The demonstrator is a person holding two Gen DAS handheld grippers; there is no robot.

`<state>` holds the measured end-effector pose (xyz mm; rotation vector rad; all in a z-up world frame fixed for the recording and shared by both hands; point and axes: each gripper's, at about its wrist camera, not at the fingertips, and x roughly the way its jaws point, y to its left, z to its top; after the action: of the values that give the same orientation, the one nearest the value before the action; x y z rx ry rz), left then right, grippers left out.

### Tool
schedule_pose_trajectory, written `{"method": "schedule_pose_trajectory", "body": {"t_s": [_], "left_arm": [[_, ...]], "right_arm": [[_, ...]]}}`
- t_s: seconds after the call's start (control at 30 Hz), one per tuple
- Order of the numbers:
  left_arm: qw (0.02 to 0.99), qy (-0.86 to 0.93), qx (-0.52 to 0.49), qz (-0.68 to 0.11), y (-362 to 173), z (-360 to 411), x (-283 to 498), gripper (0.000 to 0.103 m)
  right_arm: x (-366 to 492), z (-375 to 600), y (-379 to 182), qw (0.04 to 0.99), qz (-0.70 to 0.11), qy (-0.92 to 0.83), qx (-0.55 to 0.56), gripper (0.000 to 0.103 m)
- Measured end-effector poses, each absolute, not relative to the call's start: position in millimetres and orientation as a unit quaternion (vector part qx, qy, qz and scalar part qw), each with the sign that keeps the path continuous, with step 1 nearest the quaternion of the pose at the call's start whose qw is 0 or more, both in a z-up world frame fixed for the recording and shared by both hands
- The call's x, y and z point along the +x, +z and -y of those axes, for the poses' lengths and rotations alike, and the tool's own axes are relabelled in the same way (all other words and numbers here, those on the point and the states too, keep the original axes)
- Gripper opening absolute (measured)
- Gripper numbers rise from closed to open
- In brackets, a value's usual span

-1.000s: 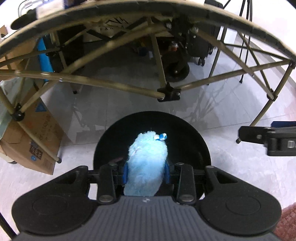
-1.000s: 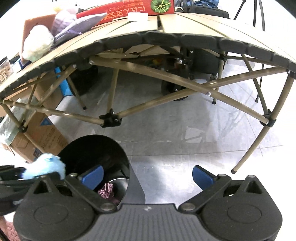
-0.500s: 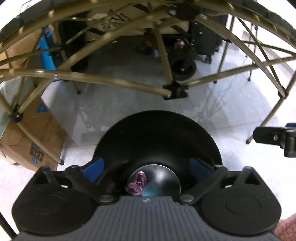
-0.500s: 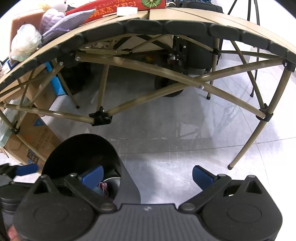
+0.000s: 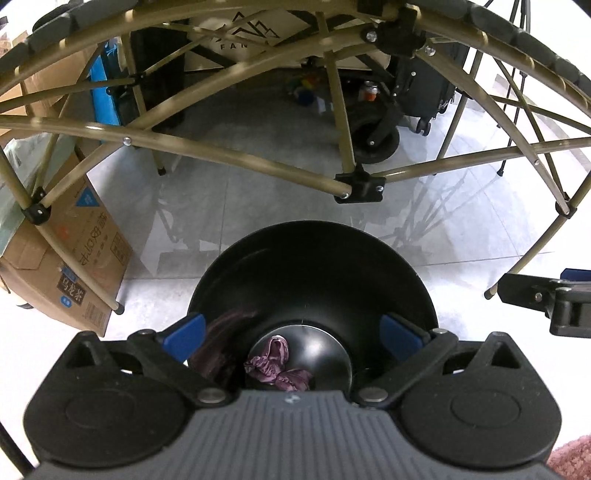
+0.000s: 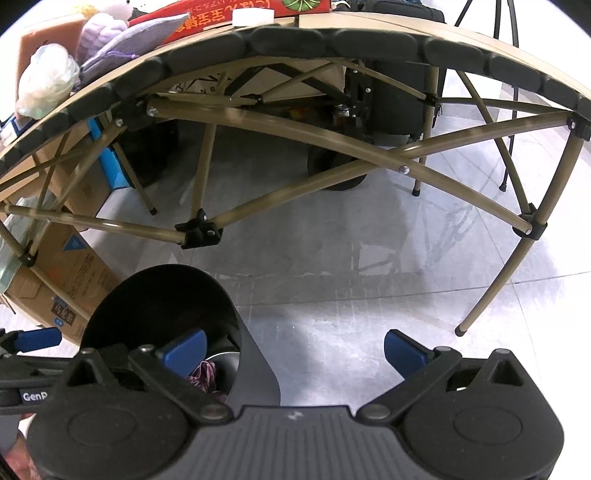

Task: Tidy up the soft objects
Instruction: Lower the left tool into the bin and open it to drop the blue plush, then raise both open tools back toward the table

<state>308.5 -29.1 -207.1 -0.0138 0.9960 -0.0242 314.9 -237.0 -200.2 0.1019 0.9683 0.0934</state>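
Left wrist view: left gripper is hanging over the mouth of a black bin, 2 blue pads spread wide, nothing between them. The jaws have just been opening. Down at the bin's shiny bottom a crumpled purple cloth is lying; part of the bottom is being hidden by the gripper body, so anything else in there cannot be told. The bin is standing on a pale tiled floor, just near side of a folding table's tan cross-braced frame. A printed cardboard box is sitting on the floor at left, under the frame. At the right edge the other gripper's black finger is poking in, beside the bin and apart from it.

Right wrist view: right gripper is holding its 2 blue pads wide apart and empty, over bare floor just right of the bin. Its left pad is overlapping the bin's opening in the picture; the purple cloth is showing inside. The left gripper's blue tip is reaching in at far left. On the tabletop at far left, more soft things are sitting: a pale fluffy plush, a lilac knitted piece, next to a red box.
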Motion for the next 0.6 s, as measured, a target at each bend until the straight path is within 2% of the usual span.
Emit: {"method": "schedule_pose_trajectory", "body": {"t_s": [0.23, 0.6], "left_arm": [[0.883, 0.0, -0.019, -0.47, -195.6, 22.4, 304.4, 0.103], [0.918, 0.01, -0.031, -0.395, -147.8, 9.4, 282.0, 0.103]], "right_arm": [[309.9, 238.4, -191.0, 0.888, -0.453, 0.051, 0.055, 0.103], [286.8, 229.4, -154.7, 0.912, -0.399, 0.08, 0.045, 0.103]]}}
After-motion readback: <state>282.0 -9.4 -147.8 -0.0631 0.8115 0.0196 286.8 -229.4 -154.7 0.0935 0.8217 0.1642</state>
